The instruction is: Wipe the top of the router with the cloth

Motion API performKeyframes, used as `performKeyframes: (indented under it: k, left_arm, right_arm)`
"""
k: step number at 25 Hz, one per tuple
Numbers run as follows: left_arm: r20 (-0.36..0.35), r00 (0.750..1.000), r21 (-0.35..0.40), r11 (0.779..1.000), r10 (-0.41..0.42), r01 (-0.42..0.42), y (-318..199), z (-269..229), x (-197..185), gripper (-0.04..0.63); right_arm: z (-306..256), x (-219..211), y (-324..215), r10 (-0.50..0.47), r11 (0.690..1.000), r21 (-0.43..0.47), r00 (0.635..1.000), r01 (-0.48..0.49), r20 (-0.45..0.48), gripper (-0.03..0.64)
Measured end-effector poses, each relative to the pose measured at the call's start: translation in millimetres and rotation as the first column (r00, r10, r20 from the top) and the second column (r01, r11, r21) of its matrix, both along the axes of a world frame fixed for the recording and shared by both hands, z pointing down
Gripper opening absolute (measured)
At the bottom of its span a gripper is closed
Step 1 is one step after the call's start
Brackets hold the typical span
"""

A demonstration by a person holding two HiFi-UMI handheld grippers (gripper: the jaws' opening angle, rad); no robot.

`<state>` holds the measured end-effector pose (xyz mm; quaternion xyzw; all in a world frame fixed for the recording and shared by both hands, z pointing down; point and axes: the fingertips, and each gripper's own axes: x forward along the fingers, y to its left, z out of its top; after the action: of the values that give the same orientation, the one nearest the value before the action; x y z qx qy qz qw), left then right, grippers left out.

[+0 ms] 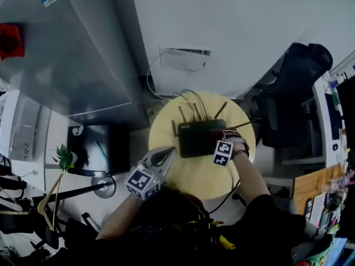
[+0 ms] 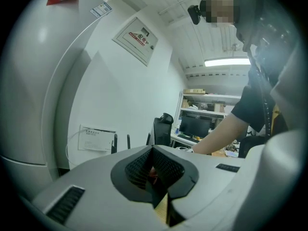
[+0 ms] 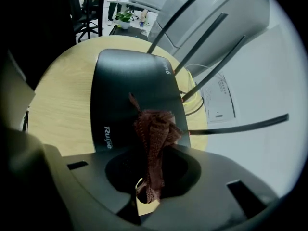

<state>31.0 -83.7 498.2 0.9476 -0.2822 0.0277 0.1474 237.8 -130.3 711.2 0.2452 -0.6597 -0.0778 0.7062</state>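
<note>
While pinching the cloth (image 3: 154, 134) in the right tongs (image 3: 149, 177), dangling it over the router (image 3: 130, 85) on the round worktop (image 1: 194, 176), close by the antennas (image 3: 207, 32); touching or not, unable to tell. Holding the left tongs (image 2: 156, 177) pressed together and empty, aside at the worktop's near edge. Judging the wipe as barely started at best: seeing the cloth bunched over one spot, expecting sweeps across most of the black top to be left.
</note>
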Motion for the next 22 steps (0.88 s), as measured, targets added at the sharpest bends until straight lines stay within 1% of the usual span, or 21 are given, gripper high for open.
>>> performKeyframes:
  k: [3, 5, 8, 12, 16, 22]
  left_arm:
    - [-0.003, 0.999, 0.007, 0.999, 0.036, -0.036, 3.1, -2.3, 6.7, -0.008]
    - [-0.014, 0.999, 0.006, 0.999, 0.046, -0.046, 4.7, -3.3, 9.0, -0.008]
    - [-0.012, 0.998, 0.006, 0.998, 0.061, -0.061, 8.3, -3.3, 9.6, -0.008]
    - [-0.022, 0.997, 0.022, 0.997, 0.07, -0.07, 12.7, -7.5, 8.7, -0.008]
    - [-0.032, 0.998, 0.034, 0.998, 0.063, -0.062, 16.3, -8.9, 6.3, -0.008]
    - [-0.038, 0.997, 0.012, 0.998, 0.064, -0.063, 20.4, -12.9, 5.7, -0.008]
  right_arm:
    - [0.8, -0.4, 15.4, 0.02, 1.0, 0.006, 1.0, -0.02, 0.007, 0.064]
    - [0.8, -1.4, 24.7, 0.035, 0.999, 0.01, 0.999, -0.035, 0.012, 0.064]
    - [1.2, -3.3, 35.9, 0.058, 0.998, 0.01, 0.998, -0.059, 0.02, 0.064]
    - [1.2, -4.7, 46.6, 0.087, 0.996, 0.011, 0.996, -0.087, 0.017, 0.064]
    - [1.9, -5.2, 54.7, 0.13, 0.991, 0.013, 0.992, -0.13, 0.011, 0.064]
    - [2.0, -11.6, 63.6, 0.159, 0.987, 0.037, 0.987, -0.159, 0.005, 0.063]
